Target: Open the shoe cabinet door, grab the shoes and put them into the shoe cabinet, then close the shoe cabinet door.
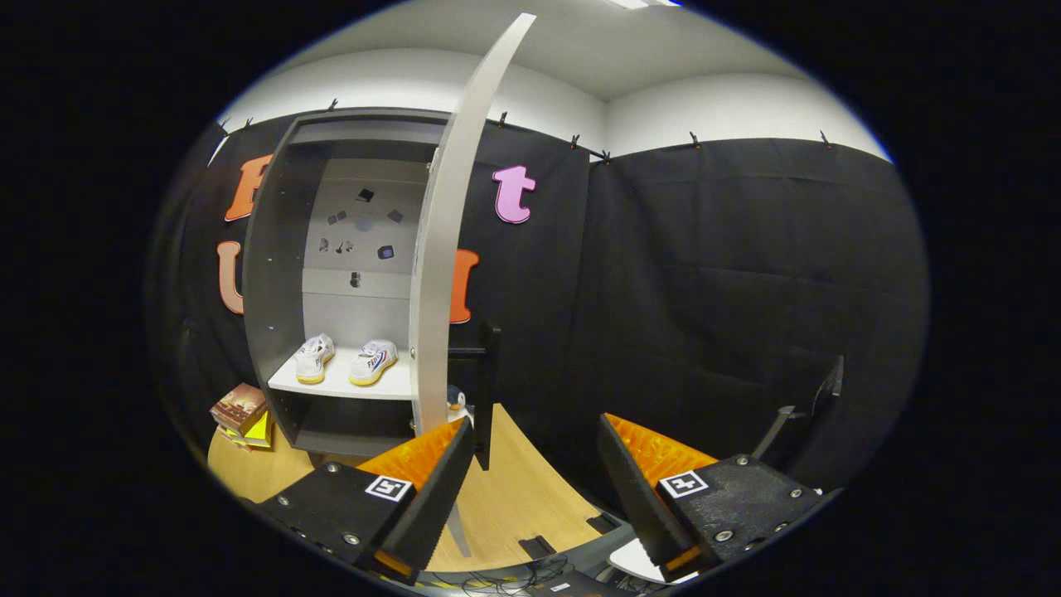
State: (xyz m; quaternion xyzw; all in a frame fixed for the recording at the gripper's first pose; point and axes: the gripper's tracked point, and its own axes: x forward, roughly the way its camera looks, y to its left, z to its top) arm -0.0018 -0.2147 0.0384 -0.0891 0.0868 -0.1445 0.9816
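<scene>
White shoes (344, 361) sit on the shelf (340, 386) of the grey cabinet (273, 274), its door (443, 249) ajar just ahead of the gripper (535, 456), fingers wide apart, empty.

Even overhead light from a bright ceiling panel (638, 3); sharp focus, strong fisheye bending straightens nothing near the edges; cabinet interior shadowed.

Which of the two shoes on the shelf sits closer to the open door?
The right shoe, the one showing a coloured side mark, sits next to the open door. The left shoe sits nearer the cabinet's side wall. The gripper is open, holding nothing.
</scene>
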